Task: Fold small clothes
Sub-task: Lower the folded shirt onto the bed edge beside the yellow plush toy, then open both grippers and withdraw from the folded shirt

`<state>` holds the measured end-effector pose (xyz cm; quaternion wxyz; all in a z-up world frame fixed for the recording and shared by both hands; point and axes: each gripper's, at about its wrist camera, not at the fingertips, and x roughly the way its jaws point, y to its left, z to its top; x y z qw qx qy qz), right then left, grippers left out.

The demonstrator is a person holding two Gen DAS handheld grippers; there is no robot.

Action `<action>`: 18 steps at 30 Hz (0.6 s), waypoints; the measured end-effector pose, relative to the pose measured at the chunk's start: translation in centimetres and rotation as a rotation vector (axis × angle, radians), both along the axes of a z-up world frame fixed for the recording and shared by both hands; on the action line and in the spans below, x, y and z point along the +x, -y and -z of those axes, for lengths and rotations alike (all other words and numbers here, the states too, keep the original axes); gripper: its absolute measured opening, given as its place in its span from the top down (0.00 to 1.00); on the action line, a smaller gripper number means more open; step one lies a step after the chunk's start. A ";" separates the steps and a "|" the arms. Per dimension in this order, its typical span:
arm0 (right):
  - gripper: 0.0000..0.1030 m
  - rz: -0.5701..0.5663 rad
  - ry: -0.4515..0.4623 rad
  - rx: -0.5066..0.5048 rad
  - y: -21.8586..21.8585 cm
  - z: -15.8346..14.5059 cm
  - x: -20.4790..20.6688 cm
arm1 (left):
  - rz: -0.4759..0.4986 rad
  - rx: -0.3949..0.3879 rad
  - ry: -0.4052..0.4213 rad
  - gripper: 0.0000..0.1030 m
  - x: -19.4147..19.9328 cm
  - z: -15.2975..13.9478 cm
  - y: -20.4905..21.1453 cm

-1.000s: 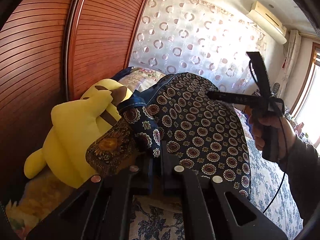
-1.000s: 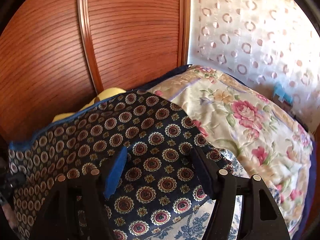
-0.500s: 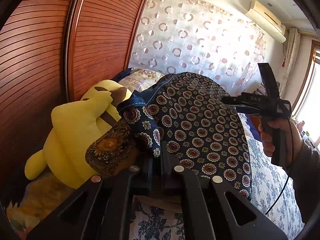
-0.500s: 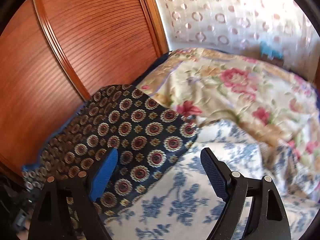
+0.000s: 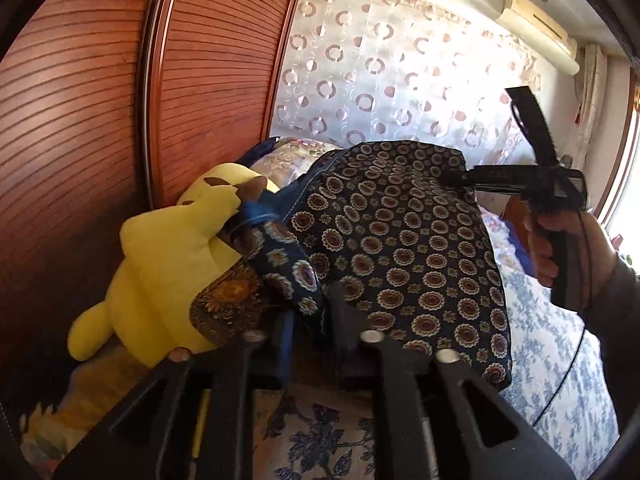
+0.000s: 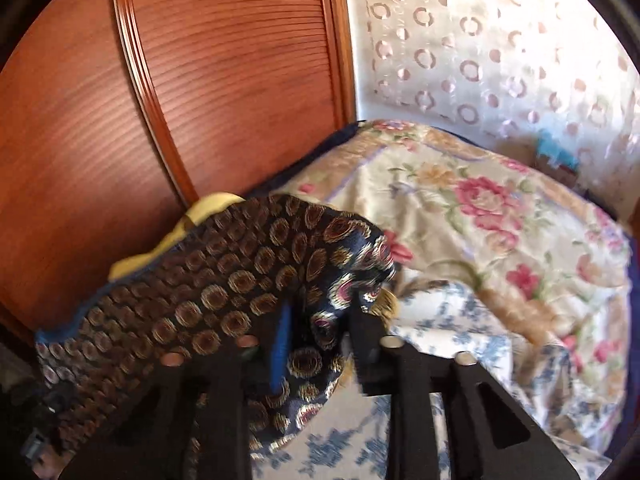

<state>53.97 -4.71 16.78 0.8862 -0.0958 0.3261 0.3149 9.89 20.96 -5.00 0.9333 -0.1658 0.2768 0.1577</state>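
In the left wrist view, the left gripper (image 5: 310, 316) is opening its jaws around a bunched corner of the patterned garment (image 5: 400, 248), lying at twelve o'clock beside the yellow plush toy (image 5: 172, 264); I think this corner may be slipping out. In the right wrist view, the right gripper (image 6: 320, 332) is closing its jaws on the opposite corner, at eleven o'clock, and a thin bite could be dropping it.

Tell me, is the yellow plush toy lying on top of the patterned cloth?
No, the yellow plush toy sits beside the patterned cloth, against the wooden wardrobe.
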 end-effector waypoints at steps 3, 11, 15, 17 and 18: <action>0.56 0.019 0.021 -0.001 0.2 0.0 -1.9 | 0.017 0.027 -0.002 0.58 -0.4 -0.5 0.2; 0.49 0.050 0.087 0.012 3.9 -1.9 -10.6 | 0.070 0.144 0.009 0.15 -2.0 -2.4 3.0; 0.41 0.056 0.107 0.022 5.8 -2.7 -16.3 | 0.089 0.169 0.020 0.15 -2.9 -3.3 4.6; 0.33 0.062 0.114 0.039 7.2 -2.9 -18.7 | 0.115 0.175 0.020 0.15 -3.2 -3.6 5.6; 0.30 0.065 0.118 0.048 7.9 -2.9 -20.0 | 0.133 0.174 0.019 0.15 -3.4 -3.7 6.0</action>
